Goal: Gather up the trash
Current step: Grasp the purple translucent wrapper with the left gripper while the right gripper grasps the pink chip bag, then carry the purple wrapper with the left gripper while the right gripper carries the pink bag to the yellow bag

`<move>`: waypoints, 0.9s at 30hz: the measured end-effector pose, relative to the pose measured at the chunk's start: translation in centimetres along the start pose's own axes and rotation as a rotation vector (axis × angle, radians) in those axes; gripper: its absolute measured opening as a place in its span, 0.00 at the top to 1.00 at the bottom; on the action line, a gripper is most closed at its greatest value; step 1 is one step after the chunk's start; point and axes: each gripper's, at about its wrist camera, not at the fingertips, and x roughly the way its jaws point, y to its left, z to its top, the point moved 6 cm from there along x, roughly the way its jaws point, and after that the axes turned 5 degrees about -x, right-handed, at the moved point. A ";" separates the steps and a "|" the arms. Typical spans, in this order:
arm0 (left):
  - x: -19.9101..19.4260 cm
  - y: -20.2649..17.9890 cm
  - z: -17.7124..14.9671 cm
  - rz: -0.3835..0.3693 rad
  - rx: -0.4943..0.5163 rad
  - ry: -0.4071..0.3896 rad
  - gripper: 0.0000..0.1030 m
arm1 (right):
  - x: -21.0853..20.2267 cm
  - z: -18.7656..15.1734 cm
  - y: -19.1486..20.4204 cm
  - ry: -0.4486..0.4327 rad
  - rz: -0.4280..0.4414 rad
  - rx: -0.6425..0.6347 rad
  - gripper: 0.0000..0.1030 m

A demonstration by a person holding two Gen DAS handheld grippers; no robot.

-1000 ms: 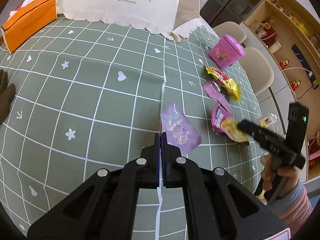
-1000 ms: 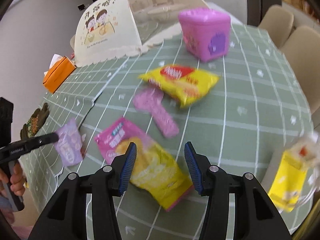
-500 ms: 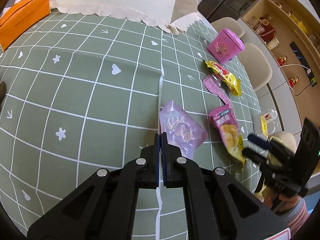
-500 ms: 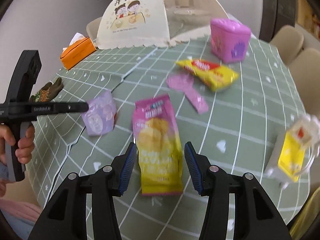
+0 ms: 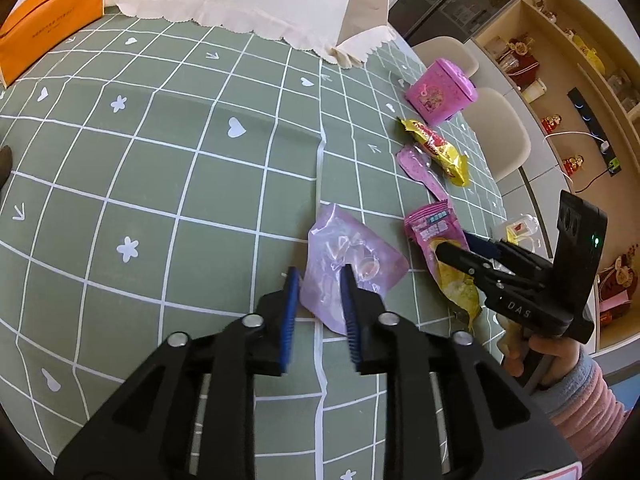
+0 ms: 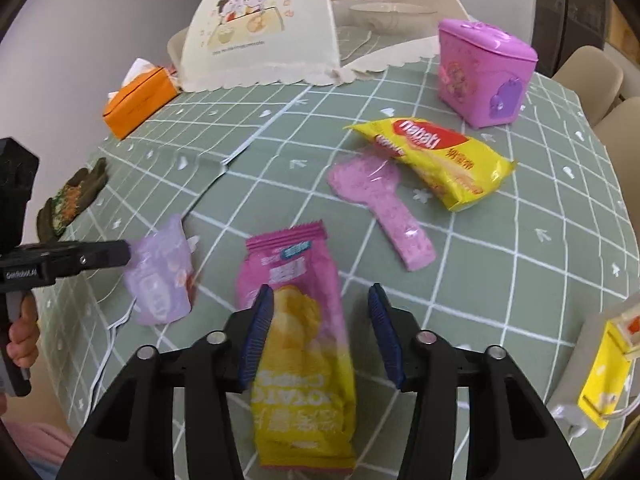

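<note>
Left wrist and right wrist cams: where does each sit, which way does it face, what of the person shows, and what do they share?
Left wrist: on the left gripper, angled down at the lilac bag; fingers opening around it; the right gripper and a hand show.
Right wrist: on the right gripper, angled down at the chips bag; fingers closing around it; a hand shows at left.
Shared: both bags, pink bin, tissue box.

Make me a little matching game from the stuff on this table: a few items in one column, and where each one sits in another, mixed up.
Items:
1. chip bag
2. pale purple pouch
3. orange tissue box
4. pink bin

Places:
A. far right, beyond the yellow wafer pack
B. between the right claw's closing jaws
C. just ahead of the left claw's opening jaws
D. far left, beside the white food cover

Pairs: 1-B, 2-C, 3-D, 4-A
</note>
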 end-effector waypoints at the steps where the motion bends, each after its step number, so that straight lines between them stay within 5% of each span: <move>1: 0.0 0.0 0.0 0.004 0.004 -0.002 0.77 | -0.1 -0.3 0.2 -0.002 -0.021 -0.011 0.80; 5: 0.3 0.0 -0.2 0.028 0.003 -0.005 0.77 | -1.8 -1.1 -0.1 -0.051 -0.067 0.016 0.90; 15: 2.1 -0.7 -0.4 0.077 -0.027 -0.011 0.77 | -7.0 -2.8 -2.2 -0.104 -0.036 0.227 0.91; 18: 2.4 -1.6 -0.5 0.081 -0.014 -0.023 0.95 | -8.2 -3.9 -2.5 -0.106 -0.049 0.238 0.91; 27: -1.1 -8.8 -1.1 0.022 0.040 -0.132 0.99 | -15.4 -7.3 -4.8 -0.186 -0.116 0.216 0.91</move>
